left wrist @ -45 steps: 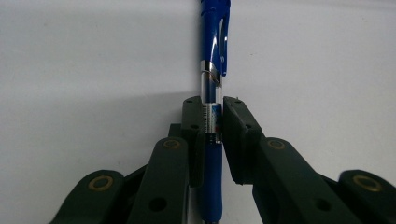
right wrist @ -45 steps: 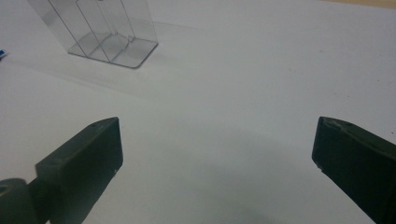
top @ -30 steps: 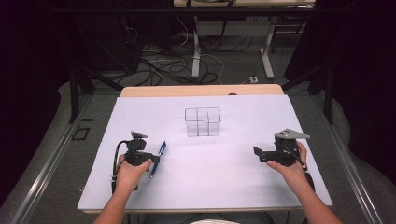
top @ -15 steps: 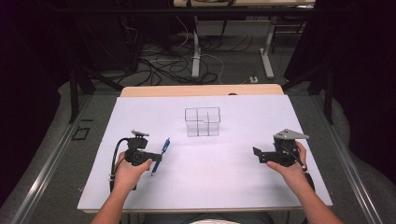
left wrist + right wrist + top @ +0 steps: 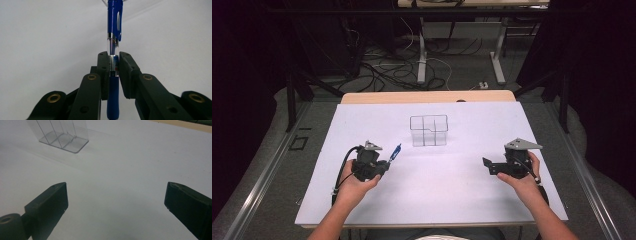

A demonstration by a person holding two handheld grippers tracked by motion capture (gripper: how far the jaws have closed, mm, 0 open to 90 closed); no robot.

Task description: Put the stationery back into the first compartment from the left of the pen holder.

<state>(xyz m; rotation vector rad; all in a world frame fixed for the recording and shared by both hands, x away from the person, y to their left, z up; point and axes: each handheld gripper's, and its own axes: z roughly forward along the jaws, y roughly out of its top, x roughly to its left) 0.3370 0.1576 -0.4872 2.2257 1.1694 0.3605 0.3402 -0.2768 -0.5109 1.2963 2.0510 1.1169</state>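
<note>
Tongs, two of them: my left tongs point(image 5: 384, 164) clamp one blue pen point(image 5: 113, 50) by its barrel, above the white bench point(image 5: 437, 200), its far tip cut off in the left gripper view. My right tongs point(image 5: 116, 207) gape wide, holding nothing. Beyond stands one clear divided box point(image 5: 428, 130), nothing between.

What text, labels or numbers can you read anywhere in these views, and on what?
None can be read.
blue pen, clamped in the left gripper: a small printed label with a red mark on the clear barrel, mostly hidden between the pads and too blurred to read.
clear divided organizer: no marking visible.
white table cover: blank.
right gripper, jaws open: no lettering visible.
</note>
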